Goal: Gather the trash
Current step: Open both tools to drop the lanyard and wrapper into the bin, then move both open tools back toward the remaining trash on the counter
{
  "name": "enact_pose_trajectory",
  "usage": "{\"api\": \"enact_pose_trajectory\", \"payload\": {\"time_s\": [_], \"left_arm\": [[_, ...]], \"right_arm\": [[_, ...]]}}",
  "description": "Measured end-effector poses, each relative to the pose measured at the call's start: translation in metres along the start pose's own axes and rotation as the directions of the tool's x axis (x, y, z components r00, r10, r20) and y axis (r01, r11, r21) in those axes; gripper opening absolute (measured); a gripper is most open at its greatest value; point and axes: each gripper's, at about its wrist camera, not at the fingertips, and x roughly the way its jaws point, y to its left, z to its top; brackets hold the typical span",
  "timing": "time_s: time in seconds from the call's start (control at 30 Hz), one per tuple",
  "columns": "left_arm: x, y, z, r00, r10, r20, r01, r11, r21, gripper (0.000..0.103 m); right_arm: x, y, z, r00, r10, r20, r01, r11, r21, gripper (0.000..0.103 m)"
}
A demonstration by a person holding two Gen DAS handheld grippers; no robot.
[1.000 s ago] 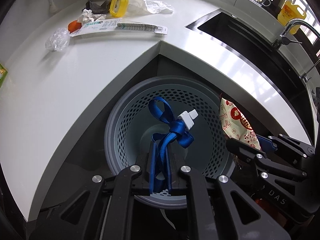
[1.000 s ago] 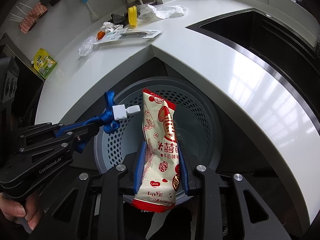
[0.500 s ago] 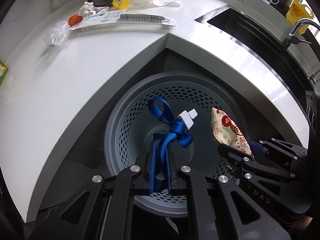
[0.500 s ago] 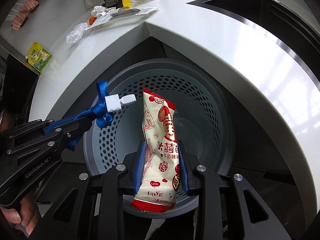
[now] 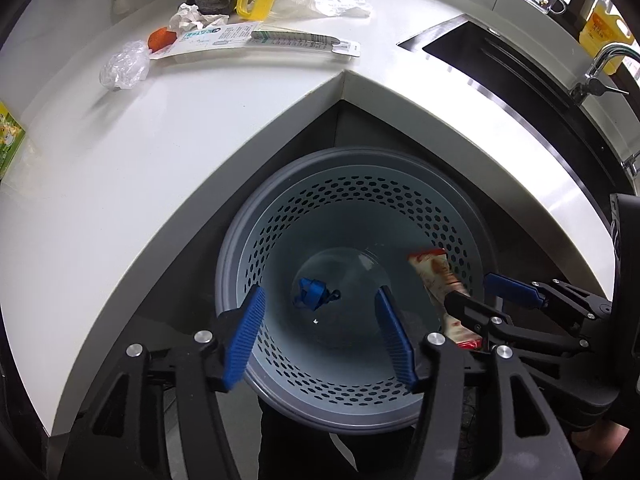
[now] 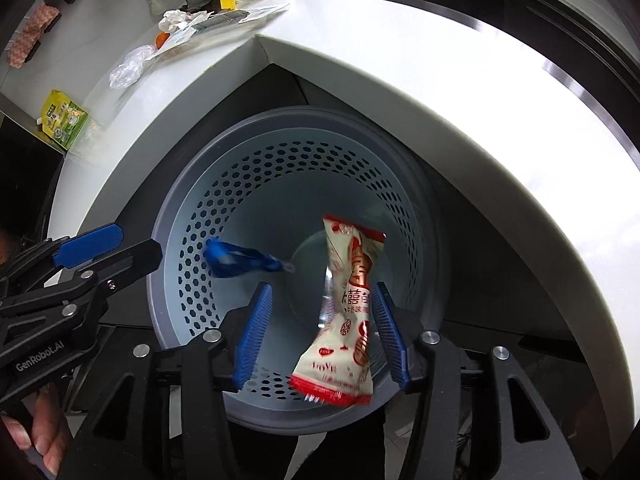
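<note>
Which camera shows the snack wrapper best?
The right wrist view: the snack wrapper hangs unobstructed, print visible, between the open right tongs. The left wrist view shows only part of it, behind those tongs.

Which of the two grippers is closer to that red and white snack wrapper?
Right. The right gripper has just opened around the snack wrapper, which hangs between its fingers over the bin. The left gripper, also just opened, stands beside it, empty.

Bright daylight; glare on white counter point(image 5: 120, 184); falling wrapper point(image 6: 348, 320) motion-blurred; fisheye edges dark, bent.
</note>
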Motion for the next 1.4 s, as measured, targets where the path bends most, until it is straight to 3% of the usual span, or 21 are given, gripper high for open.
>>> {"api": "enact_pose_trajectory", "payload": {"time_s": [0.53, 1.13, 1.4], "left_arm": [[-0.016, 0.003, -0.004, 1.000, 0.026, 0.011, -0.026, 0.999, -0.024, 0.056], [-0.073, 0.006, 0.002, 0.986, 0.070, 0.149, -0.054, 0.993, -0.105, 0.056], [-0.091, 0.027, -0.003, 0.975, 0.132, 0.180, -0.102, 0.981, -0.164, 0.059]], "right_arm": [[-0.020, -0.008, 0.002, 0.999, 0.028, 0.026, -0.027, 1.000, -0.006, 0.051], [-0.064, -0.001, 0.017, 0.991, 0.075, 0.112, -0.064, 0.993, -0.096, 0.054], [-0.074, 0.009, 0.025, 0.986, 0.102, 0.134, -0.084, 0.987, -0.133, 0.056]]}}
